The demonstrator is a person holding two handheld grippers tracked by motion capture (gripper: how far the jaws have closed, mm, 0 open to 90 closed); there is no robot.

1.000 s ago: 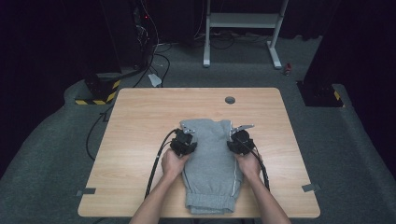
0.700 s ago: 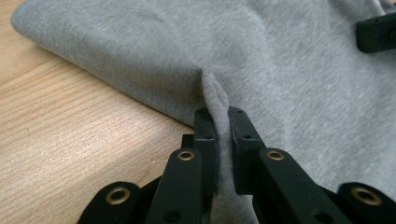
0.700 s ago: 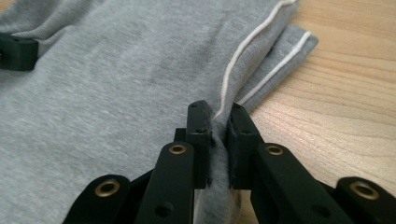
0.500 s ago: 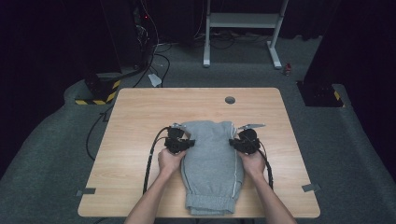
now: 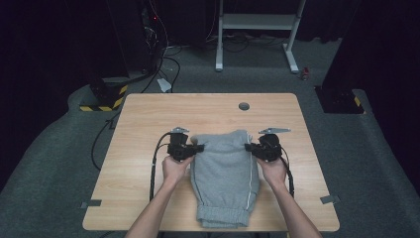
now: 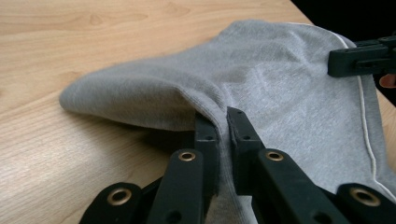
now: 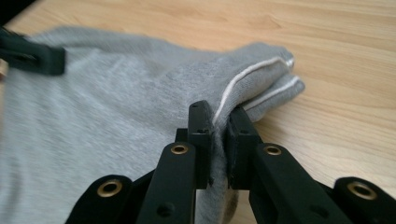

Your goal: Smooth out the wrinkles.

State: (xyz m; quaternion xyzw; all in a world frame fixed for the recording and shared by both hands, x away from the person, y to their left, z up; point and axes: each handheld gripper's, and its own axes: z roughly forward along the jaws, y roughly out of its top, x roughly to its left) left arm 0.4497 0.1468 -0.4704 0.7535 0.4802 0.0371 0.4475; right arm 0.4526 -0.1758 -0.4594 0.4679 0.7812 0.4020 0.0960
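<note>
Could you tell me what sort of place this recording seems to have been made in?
Probably a lab or studio set up for recording: a bare wooden table on grey carpet, dark surroundings, cables on the floor, and a white metal stand behind.

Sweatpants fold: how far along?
Done: the sweatpants lie folded lengthwise on the table, cuffs at the near edge. In hand: the left gripper and right gripper are each shut on a side edge near the far end, and the cloth there is lifted off the wood. Left: probably bringing that end over toward the cuffs and letting go; no crosswise fold shows yet.
</note>
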